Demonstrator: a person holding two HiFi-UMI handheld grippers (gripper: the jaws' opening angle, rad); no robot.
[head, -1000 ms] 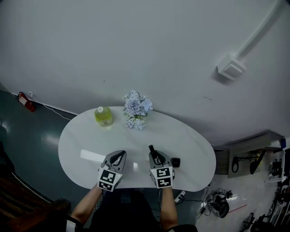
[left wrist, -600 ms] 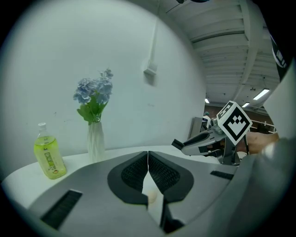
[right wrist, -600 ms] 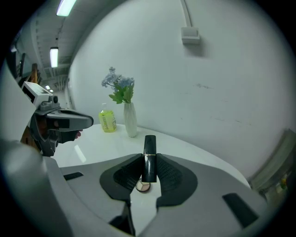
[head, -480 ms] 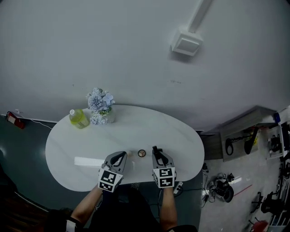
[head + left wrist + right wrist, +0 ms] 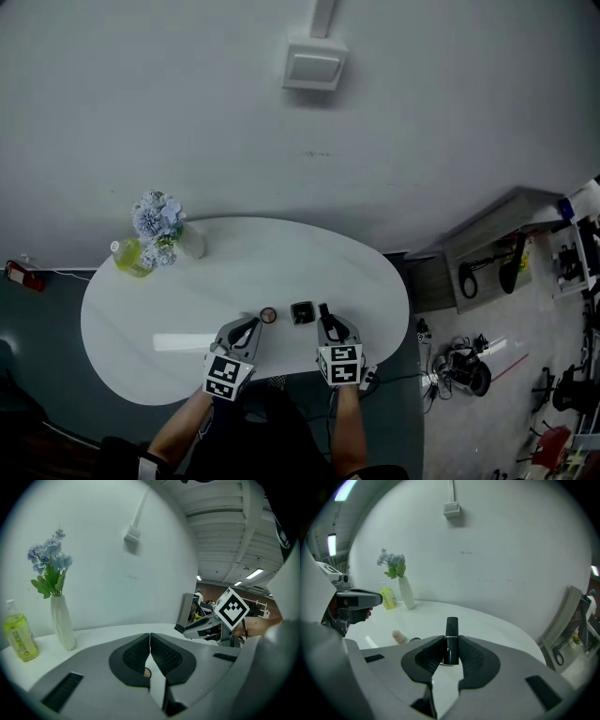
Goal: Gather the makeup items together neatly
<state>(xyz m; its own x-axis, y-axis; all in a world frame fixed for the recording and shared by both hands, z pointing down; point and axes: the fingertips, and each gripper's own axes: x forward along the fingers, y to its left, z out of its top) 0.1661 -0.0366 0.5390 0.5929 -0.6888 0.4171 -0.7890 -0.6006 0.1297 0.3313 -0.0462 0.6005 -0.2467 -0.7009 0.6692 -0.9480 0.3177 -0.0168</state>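
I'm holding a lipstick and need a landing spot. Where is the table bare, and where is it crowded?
Bare: the table's right end beyond the black square case, and the middle between the vase and the small round item. Crowded: right ahead of the left gripper and right gripper, and the far-left corner with the bottle.

Workshop-like lab: tool shelf (image 5: pixel 506 272), cables and gear (image 5: pixel 464 375) on floor (image 5: pixel 506 412), strip lights (image 5: pixel 255 573) overhead.
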